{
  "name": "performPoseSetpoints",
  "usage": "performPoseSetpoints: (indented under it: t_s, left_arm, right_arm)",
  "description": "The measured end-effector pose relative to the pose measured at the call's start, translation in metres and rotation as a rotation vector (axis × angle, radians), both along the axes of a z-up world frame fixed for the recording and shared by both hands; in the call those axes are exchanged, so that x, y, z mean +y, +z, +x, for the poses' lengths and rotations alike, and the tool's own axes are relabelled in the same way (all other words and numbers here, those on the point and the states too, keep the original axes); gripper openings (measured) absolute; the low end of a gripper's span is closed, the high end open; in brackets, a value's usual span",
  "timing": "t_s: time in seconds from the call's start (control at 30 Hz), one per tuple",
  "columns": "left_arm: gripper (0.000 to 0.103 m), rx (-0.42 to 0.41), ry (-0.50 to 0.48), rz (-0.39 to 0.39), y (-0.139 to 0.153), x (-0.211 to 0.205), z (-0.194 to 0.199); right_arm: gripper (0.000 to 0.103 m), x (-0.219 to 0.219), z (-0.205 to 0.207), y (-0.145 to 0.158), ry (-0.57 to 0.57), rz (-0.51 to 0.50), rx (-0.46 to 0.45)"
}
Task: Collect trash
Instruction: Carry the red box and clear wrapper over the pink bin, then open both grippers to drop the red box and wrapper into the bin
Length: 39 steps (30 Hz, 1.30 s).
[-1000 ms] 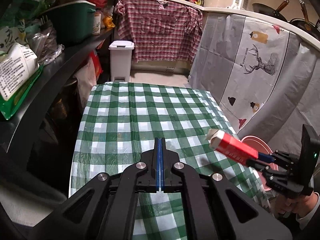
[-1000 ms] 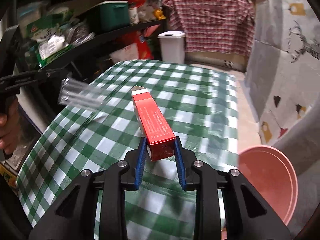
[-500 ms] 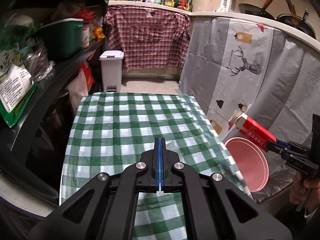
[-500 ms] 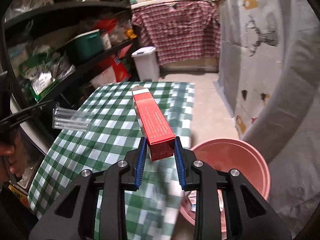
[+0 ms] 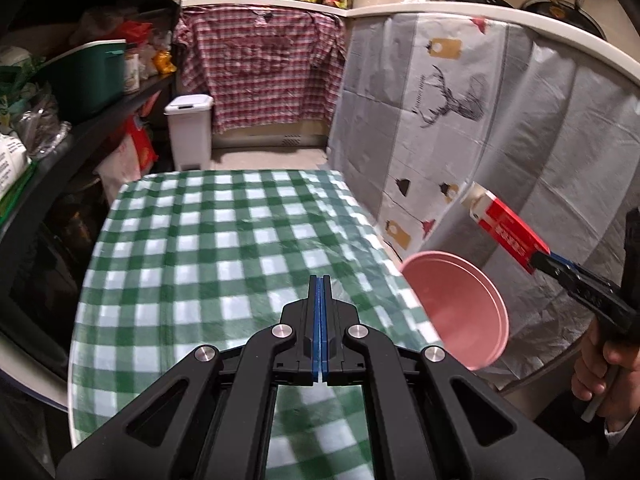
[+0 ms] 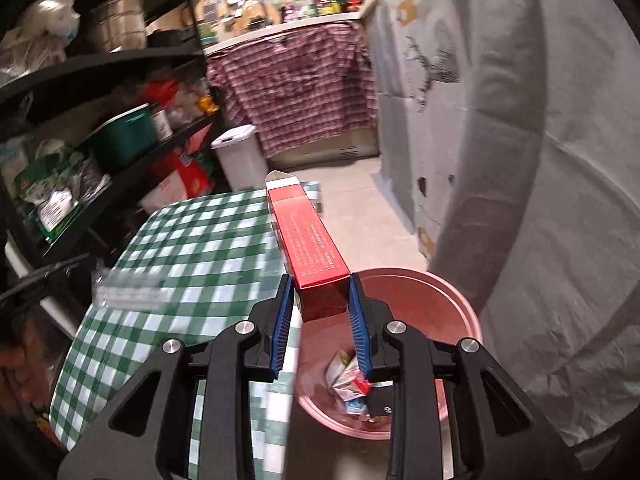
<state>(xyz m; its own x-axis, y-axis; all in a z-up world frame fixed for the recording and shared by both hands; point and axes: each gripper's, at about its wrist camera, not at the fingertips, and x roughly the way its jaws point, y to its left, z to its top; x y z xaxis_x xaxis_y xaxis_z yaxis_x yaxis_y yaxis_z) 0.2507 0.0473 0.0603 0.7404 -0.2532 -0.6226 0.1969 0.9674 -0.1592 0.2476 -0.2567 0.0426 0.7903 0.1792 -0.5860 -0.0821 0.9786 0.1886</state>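
Evidently, the red carton (image 6: 310, 248) was held clamped in the right gripper (image 6: 320, 308) above the pink bin (image 6: 460, 304), not yet dropped. Crumpled wrappers (image 6: 350, 380) were already inside; the left gripper (image 5: 321, 292), closed on a clear wrapper (image 6: 128, 290), awaited its turn.

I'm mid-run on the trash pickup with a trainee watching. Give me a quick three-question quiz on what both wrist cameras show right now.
1. True or false: the right gripper is clamped on a red box.
2. Which container sits below the held box? A) white bin by the far wall B) pink bucket beside the table C) green tub on the shelf
3. Fill in: the left gripper holds a thin piece of clear ______, seen blurred at the left of the right wrist view.

Key
1. True; its blue pads press both sides of the box's near end.
2. B; the pink bucket already has crumpled wrappers inside.
3. Plastic; the jaws look fully shut on it.
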Motion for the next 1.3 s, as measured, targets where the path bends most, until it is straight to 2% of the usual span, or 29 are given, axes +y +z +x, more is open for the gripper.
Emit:
performPoseSetpoints:
  t_s: [0.27,0.63,0.87,1.3]
  left_arm:
    - [0.000,0.005,-0.052,-0.006,-0.007,-0.042,-0.011]
    - [0.000,-0.009,-0.119,-0.008,0.000,-0.105,-0.005]
    - [0.000,-0.004,-0.155,0.002,-0.004,-0.145,0.011]
    - [0.000,0.067,-0.202,0.011,-0.040,-0.185,0.046]
  right_arm:
    - [0.028,-0.037,0.000,-0.015,-0.094,0.020,0.038]
    - [0.028,-0.065,0.002,-0.029,-0.128,0.052,0.071]
    - [0.028,-0.068,0.003,-0.028,-0.136,0.025,0.061]
    - [0.028,-0.073,0.017,-0.041,-0.137,0.020,0.099]
